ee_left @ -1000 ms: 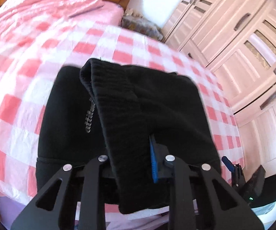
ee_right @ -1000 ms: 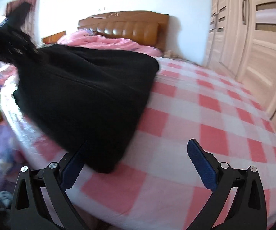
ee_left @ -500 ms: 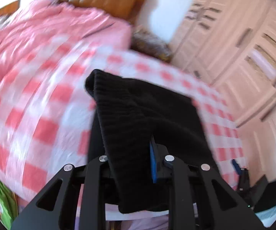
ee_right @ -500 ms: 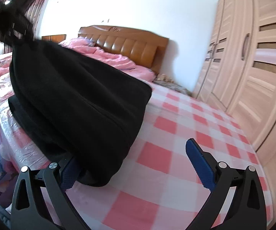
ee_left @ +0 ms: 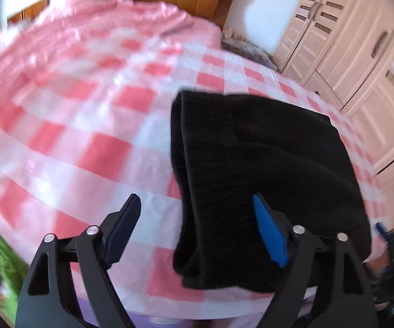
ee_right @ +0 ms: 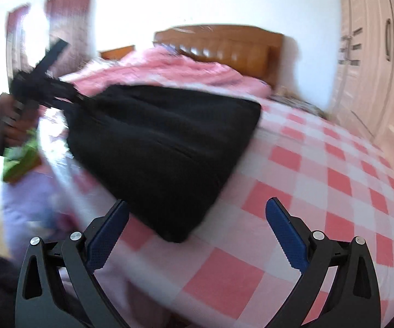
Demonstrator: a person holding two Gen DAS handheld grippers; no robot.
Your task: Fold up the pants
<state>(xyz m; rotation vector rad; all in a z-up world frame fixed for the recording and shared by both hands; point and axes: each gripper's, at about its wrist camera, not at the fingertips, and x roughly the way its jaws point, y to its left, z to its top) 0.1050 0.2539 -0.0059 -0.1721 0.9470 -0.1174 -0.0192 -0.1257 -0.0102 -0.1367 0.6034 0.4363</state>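
Since a second ago, left gripper (ee_left: 194, 228) has let go: jaws opening, now spread wide, black pants (ee_left: 254, 169) draped against its right blue pad, left pad clear. Pants lie folded near the bed's (ee_right: 320, 191) front edge on the pink checked cover. Right gripper (ee_right: 197, 229) gapes wide, empty, just before the pants' near corner.
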